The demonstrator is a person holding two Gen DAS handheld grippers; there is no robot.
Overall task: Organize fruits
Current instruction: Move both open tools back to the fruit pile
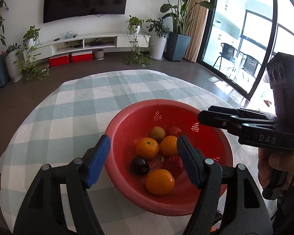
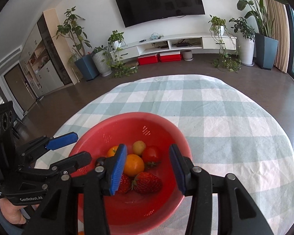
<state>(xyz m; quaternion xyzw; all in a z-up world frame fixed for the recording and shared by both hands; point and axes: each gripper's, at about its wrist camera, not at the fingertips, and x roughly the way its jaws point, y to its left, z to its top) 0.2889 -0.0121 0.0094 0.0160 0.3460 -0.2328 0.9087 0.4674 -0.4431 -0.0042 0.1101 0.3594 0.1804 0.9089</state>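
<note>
A red colander (image 1: 127,176) is seen on the checked surface (image 1: 68,105), and every fruit in view is gathered inside it. Counted from the left wrist view: three oranges, the nearest (image 1: 159,182) toward the near wall, one (image 1: 147,148) at the centre and one (image 1: 168,145) just beside it. One dark cherry (image 1: 139,165) is found between the near and centre oranges. One tomato (image 1: 173,131) and one pale yellowish fruit (image 1: 157,133) are set against the far wall. Two strawberries (image 2: 147,182) are counted in the right wrist view, near the colander's middle.

The left hand-held gripper (image 1: 143,159) is held wide open over the colander's near-left rim, nothing between its pads. The right hand-held gripper (image 2: 148,171) is parted too, above the strawberries, nothing gripped.

Handling, as judged: the oranges are firm, round and likely to roll, best taken across the widest part. The strawberries and tomato are soft and easily bruised; a light squeeze on the flanks is called for. The cherry is small, glossy and slippery. The colander is probably light, stiff plastic, best taken by the rim.
</note>
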